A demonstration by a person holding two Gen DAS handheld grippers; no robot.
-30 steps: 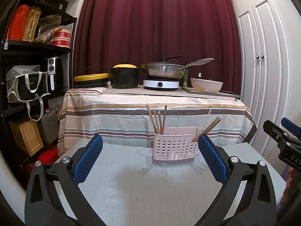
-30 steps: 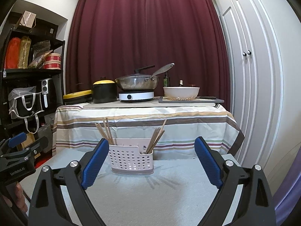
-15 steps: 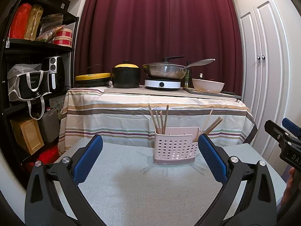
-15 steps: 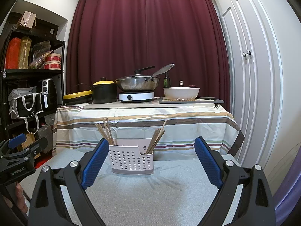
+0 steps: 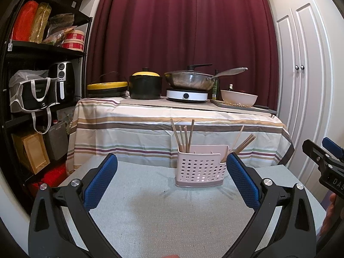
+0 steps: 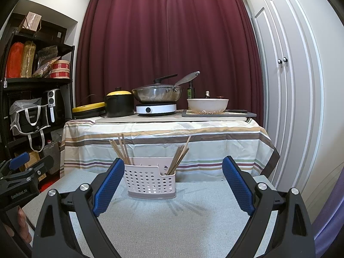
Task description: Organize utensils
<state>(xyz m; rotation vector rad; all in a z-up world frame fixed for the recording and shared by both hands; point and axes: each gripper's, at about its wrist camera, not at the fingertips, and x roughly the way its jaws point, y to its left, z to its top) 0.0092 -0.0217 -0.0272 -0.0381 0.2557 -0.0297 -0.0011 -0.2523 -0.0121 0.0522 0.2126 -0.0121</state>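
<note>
A pale pink perforated utensil holder [image 5: 201, 167] [image 6: 151, 181] stands on the grey table [image 5: 163, 215] [image 6: 182, 221], near its far edge. Wooden chopsticks [image 5: 185, 135] [image 6: 121, 149] stick up from its left compartment, and more chopsticks [image 5: 244, 143] [image 6: 179, 158] lean out of the right one. My left gripper [image 5: 172, 178] is open, short of the holder, with nothing between its blue pads [image 5: 101, 180]. My right gripper [image 6: 173, 182] is open too, nothing between its fingers, with the holder beyond its left pad [image 6: 109, 185].
Behind the grey table stands a striped-cloth table [image 5: 172, 124] with a wok on a hob [image 5: 187, 94], a black pot [image 5: 145, 85] and a white bowl [image 5: 238, 99]. Black shelving [image 5: 32, 86] fills the left; white cupboard doors [image 5: 305, 86] are on the right. A hand [image 6: 21, 221] holds the other gripper.
Both views have shifted only slightly; the holder sits a little further right in the left wrist view. Both grippers stayed open.
</note>
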